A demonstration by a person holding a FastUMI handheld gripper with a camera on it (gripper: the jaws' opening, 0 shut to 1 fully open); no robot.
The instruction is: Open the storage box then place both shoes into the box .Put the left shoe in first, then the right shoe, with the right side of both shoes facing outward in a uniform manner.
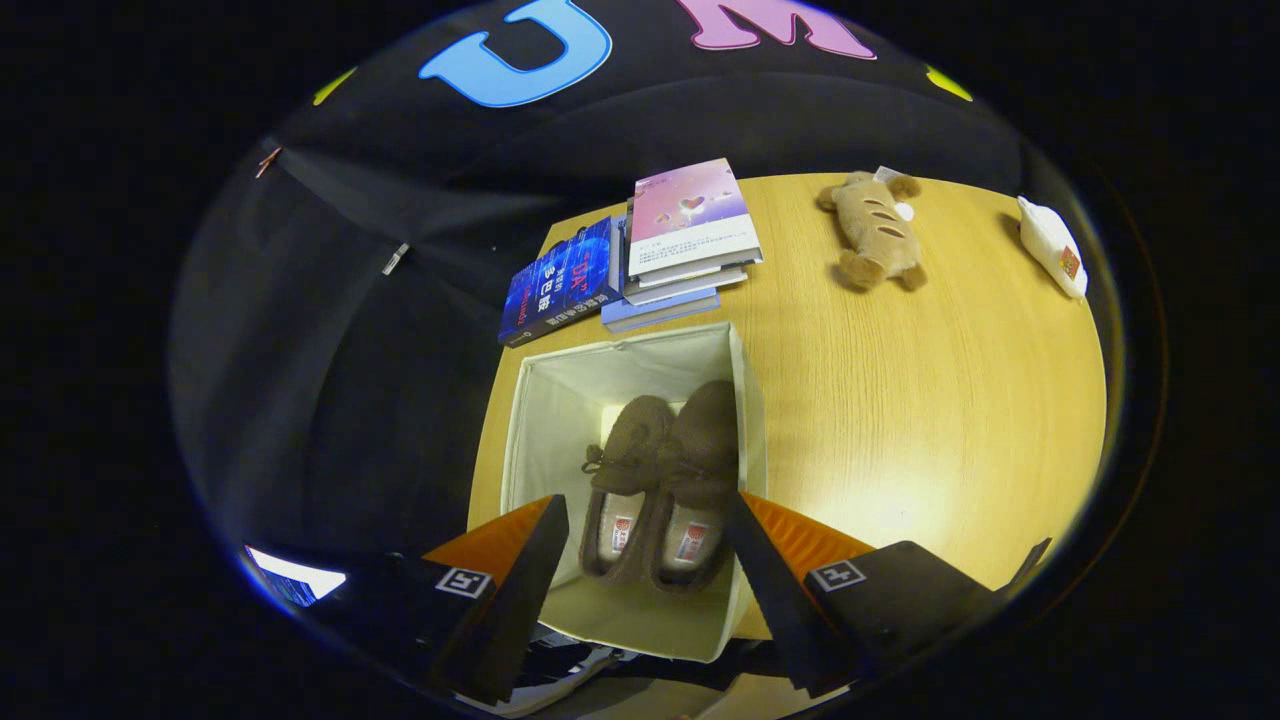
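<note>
The tool's (645, 520) spread fingers hide the storage box's (540, 400) near corners at 6 o'clock. The lower books (660, 305) lie mostly covered by the top book (690, 215). The white item (1050, 245) at 2 o'clock is too distorted to identify.

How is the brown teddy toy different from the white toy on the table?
The brown plush toy is tan with paler stripes; the white plush toy is white with a small red patch. The brown one lies nearer the books, the white one at the table's far edge. The gripper hangs open above the box.
</note>
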